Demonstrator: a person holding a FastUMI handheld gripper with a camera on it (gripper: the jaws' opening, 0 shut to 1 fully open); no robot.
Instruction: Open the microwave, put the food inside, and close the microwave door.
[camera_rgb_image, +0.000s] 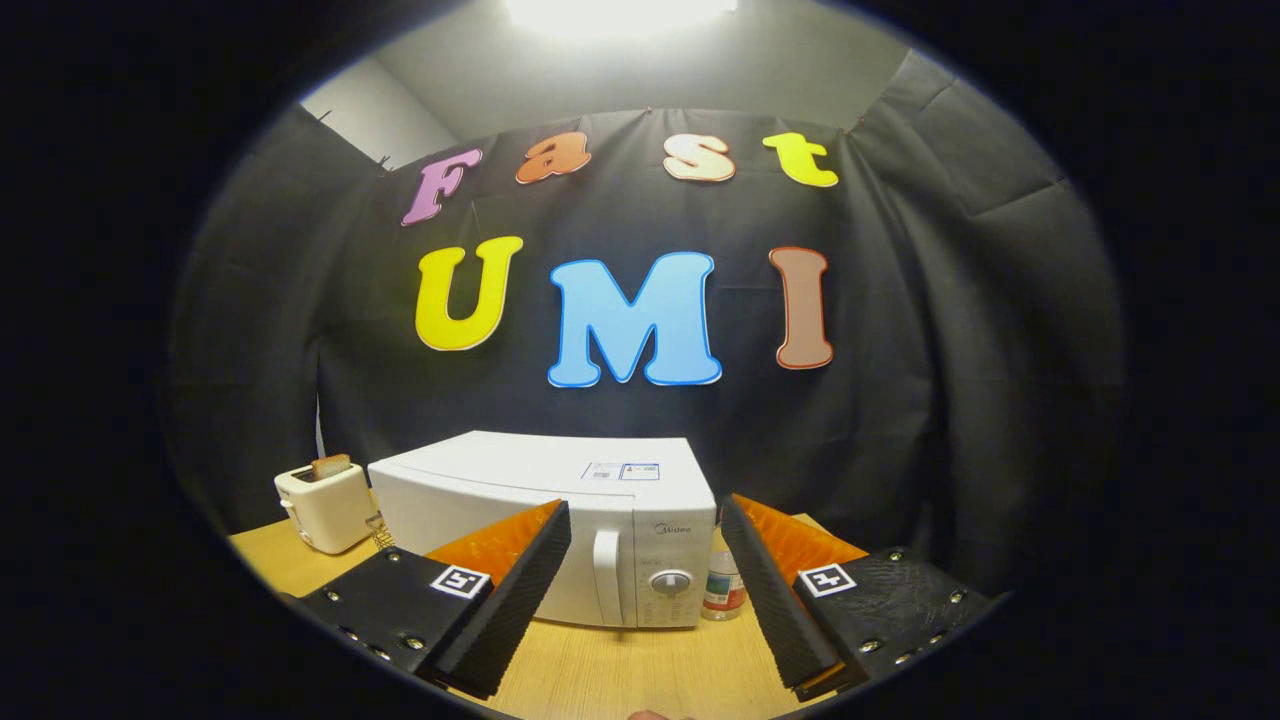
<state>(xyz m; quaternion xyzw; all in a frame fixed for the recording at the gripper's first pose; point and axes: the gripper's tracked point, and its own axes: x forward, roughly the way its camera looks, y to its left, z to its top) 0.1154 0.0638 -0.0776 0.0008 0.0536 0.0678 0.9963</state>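
Spread jaws of the gripper (645, 515) frame the closed microwave (560, 520) just beyond.

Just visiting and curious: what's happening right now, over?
Gripper open, holding nothing. Microwave ahead, door shut, handle between fingers' line. Toaster off to one side, bottle on the other.

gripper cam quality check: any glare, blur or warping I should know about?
Gripper view: overhead light blown out to white; strong fisheye bowing, corners dark; microwave, its closed door and handle sharp, evenly lit, no glare; toaster slightly dimmer; open gripper fingers close, crisp, no motion blur.
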